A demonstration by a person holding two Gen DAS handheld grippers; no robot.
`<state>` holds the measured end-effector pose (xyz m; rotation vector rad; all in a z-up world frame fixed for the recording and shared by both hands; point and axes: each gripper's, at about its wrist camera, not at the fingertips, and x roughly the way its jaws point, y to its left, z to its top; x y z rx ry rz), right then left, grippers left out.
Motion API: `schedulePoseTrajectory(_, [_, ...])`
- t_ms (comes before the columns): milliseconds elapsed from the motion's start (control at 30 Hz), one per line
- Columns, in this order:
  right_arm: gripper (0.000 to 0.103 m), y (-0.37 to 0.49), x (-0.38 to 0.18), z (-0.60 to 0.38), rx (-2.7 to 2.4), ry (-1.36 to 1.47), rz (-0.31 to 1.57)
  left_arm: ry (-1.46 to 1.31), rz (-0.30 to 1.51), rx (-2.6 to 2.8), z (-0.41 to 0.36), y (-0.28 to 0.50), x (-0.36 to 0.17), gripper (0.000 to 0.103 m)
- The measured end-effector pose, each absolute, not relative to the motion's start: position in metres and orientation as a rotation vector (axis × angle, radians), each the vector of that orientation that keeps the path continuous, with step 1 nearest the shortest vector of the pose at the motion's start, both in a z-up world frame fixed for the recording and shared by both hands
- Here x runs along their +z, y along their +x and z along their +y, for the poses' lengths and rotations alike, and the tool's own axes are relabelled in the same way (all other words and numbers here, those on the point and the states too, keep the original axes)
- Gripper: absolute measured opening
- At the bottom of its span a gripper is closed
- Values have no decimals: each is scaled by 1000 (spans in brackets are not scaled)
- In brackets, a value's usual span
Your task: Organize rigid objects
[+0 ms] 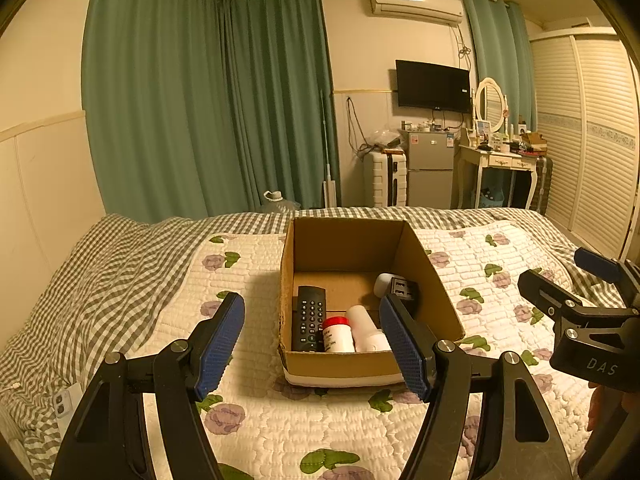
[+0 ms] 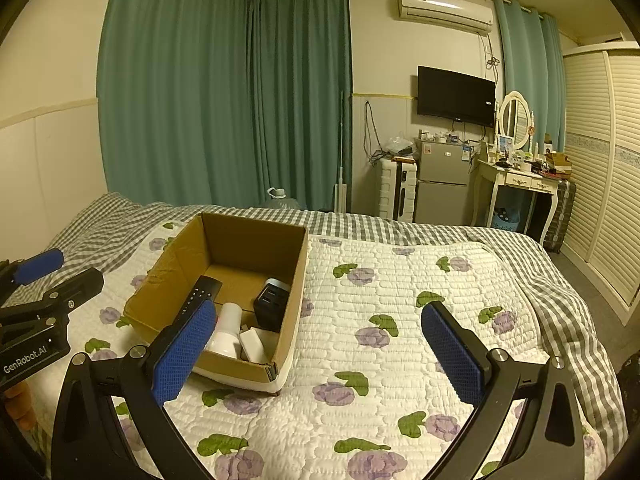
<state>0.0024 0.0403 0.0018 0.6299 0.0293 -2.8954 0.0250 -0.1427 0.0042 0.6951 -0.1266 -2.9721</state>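
Observation:
An open cardboard box [image 1: 434, 280] stands on the flowered quilt; it also shows in the right wrist view [image 2: 176, 264]. Inside lie a black remote [image 1: 309, 318], a red-capped white bottle [image 1: 337, 334], a white bottle [image 1: 366, 328] and a black USB charger [image 1: 402, 290], which shows in the right wrist view too [image 2: 272, 307]. My left gripper [image 1: 312, 346] is open and empty, just in front of the box. My right gripper [image 2: 318, 350] is open and empty over the quilt, right of the box; it shows at the right edge of the left wrist view [image 1: 576, 280].
The bed has a grey checked sheet [image 1: 100, 280] under the quilt [image 2: 400, 320]. A white plug strip [image 1: 64, 402] lies at the bed's left edge. Beyond the bed stand a small fridge [image 1: 430, 168], a suitcase [image 1: 384, 178], a dressing table [image 1: 500, 164] and a louvred wardrobe [image 1: 592, 140].

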Motion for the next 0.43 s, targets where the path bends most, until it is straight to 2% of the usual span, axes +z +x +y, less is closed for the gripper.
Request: schedulePoseTrajectory(433, [103,1,0,40,-2891,649,29,724,-127,-2976,-139,24,0,73])
